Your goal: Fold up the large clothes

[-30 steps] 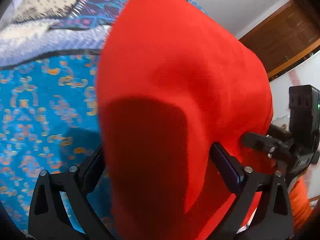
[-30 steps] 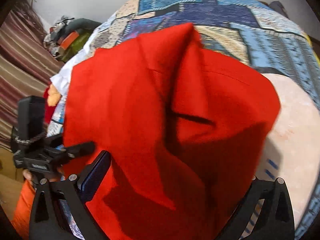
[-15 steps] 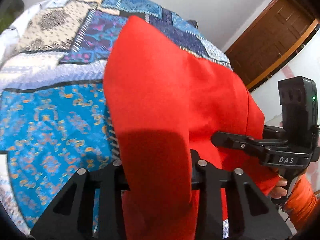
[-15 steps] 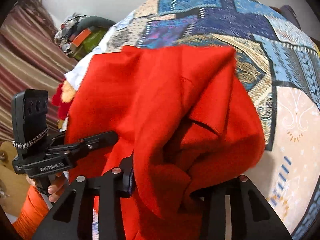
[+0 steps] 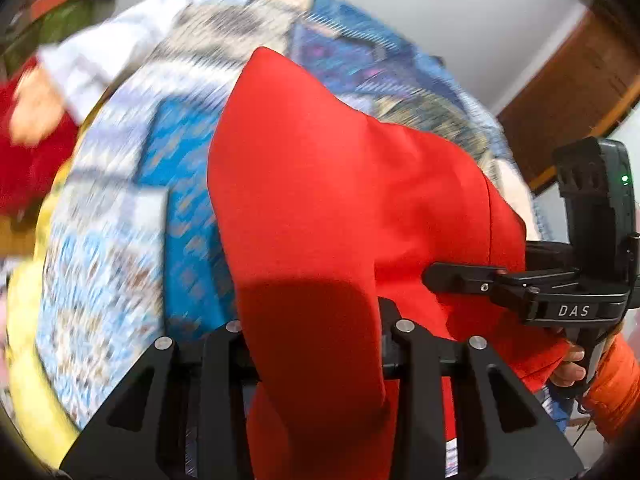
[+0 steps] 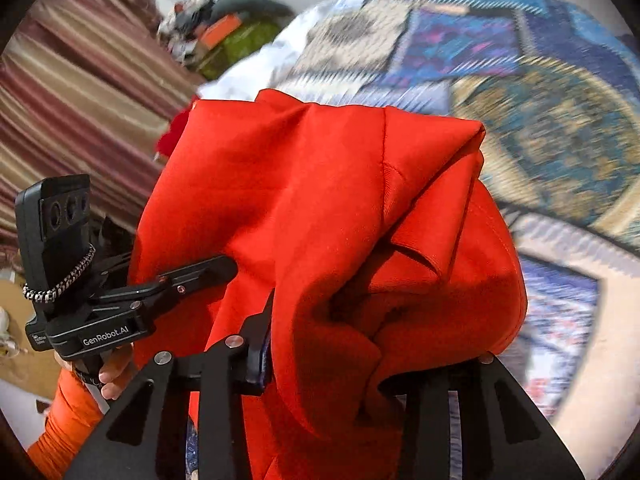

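A large red garment [image 5: 340,200] hangs bunched over a patchwork bedspread [image 5: 120,240]. My left gripper [image 5: 316,340] is shut on a thick fold of it, and the cloth drapes down between the jaws. In the right wrist view the same red garment [image 6: 320,200] is crumpled, with my right gripper [image 6: 364,352] shut on a gathered bunch. Each view shows the other gripper pinching the cloth from the side: the right one's finger [image 5: 452,280] and the left one's finger [image 6: 200,272]. The bedspread [image 6: 540,120] is motion-blurred.
A hand in an orange sleeve [image 5: 616,380] holds the right gripper, and another orange sleeve [image 6: 68,412] holds the left. A striped curtain [image 6: 80,100] and a pile of clutter [image 6: 232,32] lie beyond the bed. A wooden door [image 5: 580,92] stands at the right.
Both grippers went from wide open around the red cloth to shut on it. They then carried it up and across the bed, so the background swept sideways and blurred.
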`<state>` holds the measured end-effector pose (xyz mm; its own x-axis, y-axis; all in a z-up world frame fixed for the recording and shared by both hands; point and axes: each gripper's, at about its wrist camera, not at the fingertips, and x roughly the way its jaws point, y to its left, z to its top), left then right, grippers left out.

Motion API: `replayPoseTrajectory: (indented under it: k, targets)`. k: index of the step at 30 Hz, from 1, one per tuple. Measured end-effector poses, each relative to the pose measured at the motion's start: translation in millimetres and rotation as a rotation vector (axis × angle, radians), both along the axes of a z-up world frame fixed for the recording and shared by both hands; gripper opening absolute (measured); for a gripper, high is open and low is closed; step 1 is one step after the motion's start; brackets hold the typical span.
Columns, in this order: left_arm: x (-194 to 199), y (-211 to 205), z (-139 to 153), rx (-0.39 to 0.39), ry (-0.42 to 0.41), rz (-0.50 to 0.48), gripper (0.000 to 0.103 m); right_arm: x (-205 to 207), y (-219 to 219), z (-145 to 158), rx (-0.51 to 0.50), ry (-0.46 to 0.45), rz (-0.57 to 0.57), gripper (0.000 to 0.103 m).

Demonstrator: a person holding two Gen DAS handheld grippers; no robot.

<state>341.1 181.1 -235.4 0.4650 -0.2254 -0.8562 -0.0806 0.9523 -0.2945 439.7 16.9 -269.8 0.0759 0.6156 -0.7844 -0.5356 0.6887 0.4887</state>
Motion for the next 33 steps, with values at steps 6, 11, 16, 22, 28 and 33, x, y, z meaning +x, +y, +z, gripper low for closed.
replayPoseTrajectory:
  k: [6, 11, 16, 22, 28, 33]
  targets:
    - [-14.6, 24.4, -58.4, 0.026, 0.110, 0.015, 0.049, -13.6, 53.4, -53.7, -0.171, 0.043, 0.083, 0.042]
    - [-35.4, 26.7, -56.4, 0.044, 0.047, 0.020, 0.068, -18.1, 51.7, -58.8, -0.236, 0.003, 0.129, 0.065]
    - [-57.9, 22.4, -52.3, 0.095, 0.042, 0.033, 0.073, -32.4, 30.9, -44.7, -0.314, -0.093, 0.143, 0.085]
    - [-87.4, 13.9, -45.6, 0.181, 0.040, 0.050, 0.080, -68.8, 1.2, -38.5, -0.488, -0.243, 0.244, 0.090]
    - [-116.9, -8.6, -25.9, 0.305, 0.040, 0.039, 0.080, -88.3, -43.1, -11.1, -0.483, -0.279, 0.187, 0.090]
    - [-143.7, -30.7, 26.8, 0.383, -0.071, 0.061, 0.080, -108.5, -55.7, 38.3, -0.346, -0.346, 0.075, 0.090]
